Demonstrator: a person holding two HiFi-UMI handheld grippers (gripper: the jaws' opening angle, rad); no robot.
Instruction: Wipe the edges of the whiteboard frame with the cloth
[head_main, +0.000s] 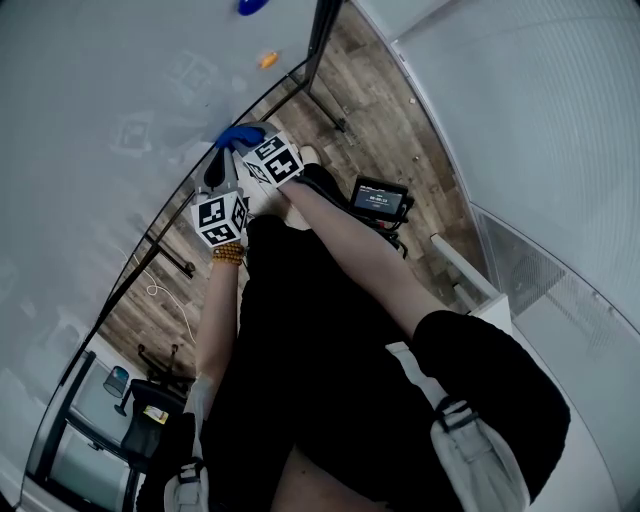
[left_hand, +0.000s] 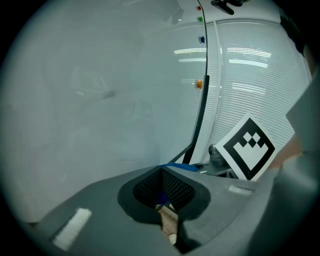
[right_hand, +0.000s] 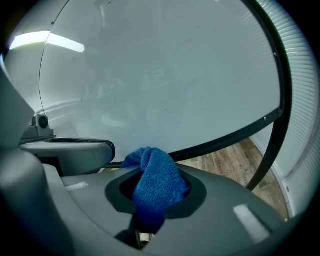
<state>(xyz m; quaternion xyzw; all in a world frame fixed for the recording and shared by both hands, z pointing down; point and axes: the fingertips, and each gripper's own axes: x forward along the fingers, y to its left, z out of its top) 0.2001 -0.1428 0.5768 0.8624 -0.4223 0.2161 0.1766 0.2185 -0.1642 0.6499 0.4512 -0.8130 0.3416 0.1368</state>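
The whiteboard (head_main: 120, 90) fills the upper left of the head view, with its black frame (head_main: 317, 30) running down to a corner by the grippers. My right gripper (head_main: 275, 160) is shut on a blue cloth (head_main: 238, 137) at the board's bottom edge. In the right gripper view the cloth (right_hand: 157, 182) bulges up out of the jaws, just below the black bottom rail (right_hand: 225, 139). My left gripper (head_main: 220, 215) sits beside the right one, shut with nothing in it (left_hand: 167, 210). The frame's upright edge (left_hand: 202, 110) rises ahead of it.
An orange magnet (head_main: 267, 59) and a blue magnet (head_main: 252, 6) stick to the board. A small screen on a stand (head_main: 380, 198) is on the wood floor (head_main: 390, 120) behind my right arm. An office chair (head_main: 135, 395) is at lower left. A ribbed white wall (left_hand: 250, 75) lies beyond the frame.
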